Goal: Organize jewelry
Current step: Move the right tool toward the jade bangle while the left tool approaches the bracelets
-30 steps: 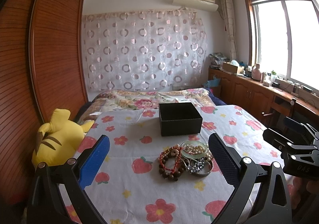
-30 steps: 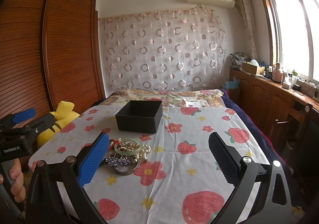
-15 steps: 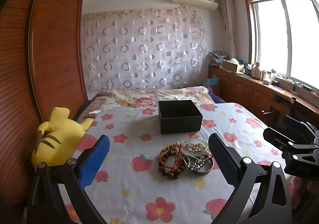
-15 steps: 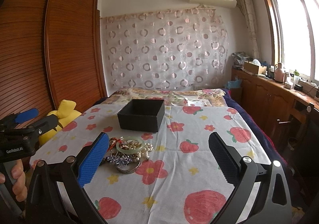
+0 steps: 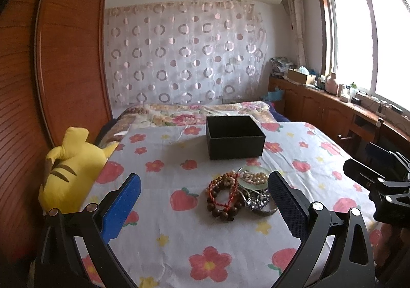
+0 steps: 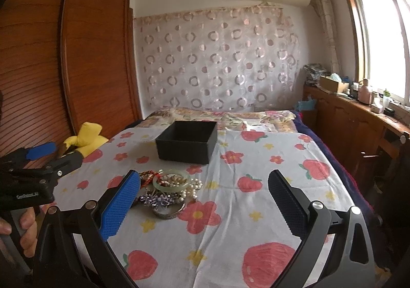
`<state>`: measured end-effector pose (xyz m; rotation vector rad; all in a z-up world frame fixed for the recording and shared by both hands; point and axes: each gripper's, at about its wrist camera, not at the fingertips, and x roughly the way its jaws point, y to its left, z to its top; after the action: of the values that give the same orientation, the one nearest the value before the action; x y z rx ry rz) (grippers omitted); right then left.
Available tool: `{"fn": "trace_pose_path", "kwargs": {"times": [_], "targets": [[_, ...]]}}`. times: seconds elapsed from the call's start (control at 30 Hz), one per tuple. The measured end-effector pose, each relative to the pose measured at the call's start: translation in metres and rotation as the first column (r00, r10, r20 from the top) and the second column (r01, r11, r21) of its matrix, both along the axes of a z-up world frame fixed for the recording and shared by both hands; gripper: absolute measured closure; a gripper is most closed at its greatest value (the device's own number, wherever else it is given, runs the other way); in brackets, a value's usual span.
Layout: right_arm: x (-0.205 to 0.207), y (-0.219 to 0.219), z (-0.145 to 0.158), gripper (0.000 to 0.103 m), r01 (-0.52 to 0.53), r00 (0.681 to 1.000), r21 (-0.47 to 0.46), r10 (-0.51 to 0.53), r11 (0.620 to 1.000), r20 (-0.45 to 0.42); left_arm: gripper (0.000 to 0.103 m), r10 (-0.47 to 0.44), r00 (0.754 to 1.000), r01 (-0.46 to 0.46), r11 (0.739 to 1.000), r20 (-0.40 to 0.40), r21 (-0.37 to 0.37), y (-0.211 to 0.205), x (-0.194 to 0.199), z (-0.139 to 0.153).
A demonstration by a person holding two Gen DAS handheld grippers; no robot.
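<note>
**Jewelry pile on the bed, both grippers hovering**

So, big bed (image 5: pixel 164 236) in a flowery sheet, black box (image 5: pixel 235 140) sitting open behind the jewelry pile (image 5: pixel 241 192). Left gripper (image 5: pixel 205 207) and right gripper (image 6: pixel 205 207) both have jaws spread wide, holding nothing.

Legible text, one item: small white lettering on the black body of the left hand-held gripper (image 6: pixel 41 157), seen from the right wrist view at the left edge. It reads roughly "GenRobot.AI", though the last characters are soft. Nothing else in the room carries writing that can be read from here.
</note>
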<state>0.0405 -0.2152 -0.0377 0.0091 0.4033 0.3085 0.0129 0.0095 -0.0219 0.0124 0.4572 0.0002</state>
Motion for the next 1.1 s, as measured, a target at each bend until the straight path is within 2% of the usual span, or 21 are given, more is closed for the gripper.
{"fn": "trace_pose_path", "kwargs": {"times": [0.27, 0.43, 0.8, 1.1], "targets": [[0.024, 0.013, -0.011, 0.002, -0.127, 0.991, -0.024, 0.126, 0.992, -0.048, 0.007, 0.0, 1.0, 0.0, 1.0, -0.023, -0.007, 0.014, 0.006, -0.009], [0.045, 0.034, -0.02, 0.013, -0.22, 0.971, -0.046, 0.214, 0.974, -0.108, 0.007, -0.009, 0.998, 0.009, 1.0, -0.058, -0.003, 0.025, 0.012, -0.019], [0.112, 0.068, -0.051, 0.023, -0.349, 0.904, -0.075, 0.314, 0.934, -0.289, 0.007, -0.061, 0.987, 0.065, 0.998, -0.151, 0.018, 0.036, 0.032, -0.049], [0.157, 0.088, -0.076, 0.023, -0.415, 0.839, -0.105, 0.335, 0.904, -0.429, 0.007, -0.07, 0.976, 0.07, 0.998, -0.204, -0.006, 0.046, 0.042, -0.066]]}}
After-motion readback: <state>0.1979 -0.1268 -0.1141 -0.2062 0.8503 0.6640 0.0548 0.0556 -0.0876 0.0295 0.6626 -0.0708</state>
